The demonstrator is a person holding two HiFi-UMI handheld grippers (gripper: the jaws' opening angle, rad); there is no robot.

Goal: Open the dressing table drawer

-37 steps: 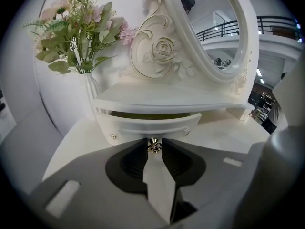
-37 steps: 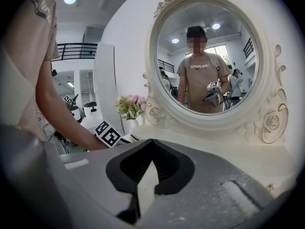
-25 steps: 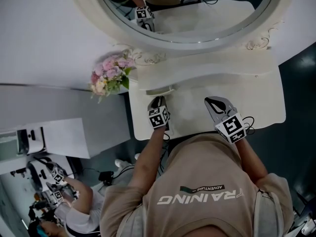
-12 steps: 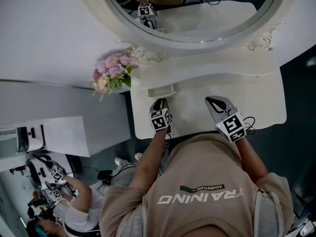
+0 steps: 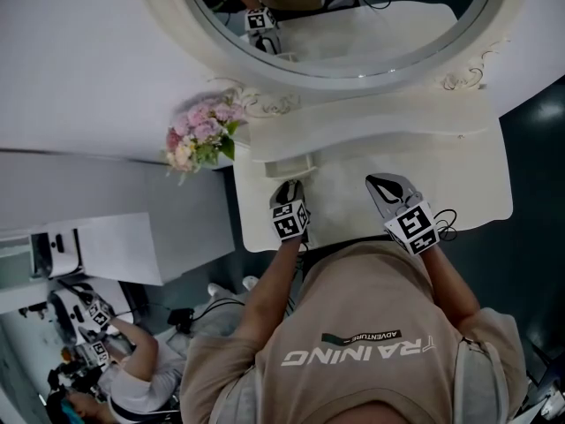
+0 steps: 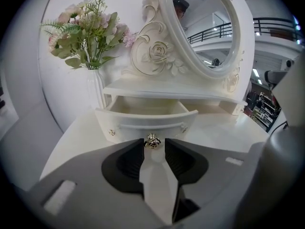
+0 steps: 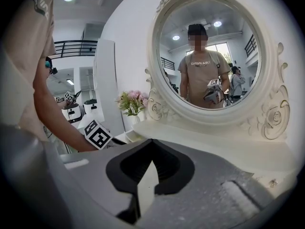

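Observation:
The small drawer [image 5: 288, 163] of the white dressing table [image 5: 459, 179] stands pulled out under the mirror shelf, its inside empty. In the left gripper view the drawer front [image 6: 143, 122] faces me, with its metal rose knob [image 6: 152, 141] right at my fingertips. My left gripper [image 6: 152, 145] is opening; the knob sits between the tips and the pads are not pressing on it. From the head view the left gripper [image 5: 287, 187] points at the drawer. My right gripper [image 5: 382, 185] rests over the tabletop to the right, shut on nothing [image 7: 151, 142].
A vase of pink flowers [image 5: 198, 137] stands left of the drawer [image 6: 85, 30]. The large oval mirror [image 5: 353, 25] rises behind the shelf [image 7: 209, 56]. Another person with a marker cube is at the lower left [image 5: 97, 360].
My left gripper has drawn back slightly toward the person. The drawer stands out as before. The right gripper has not moved.

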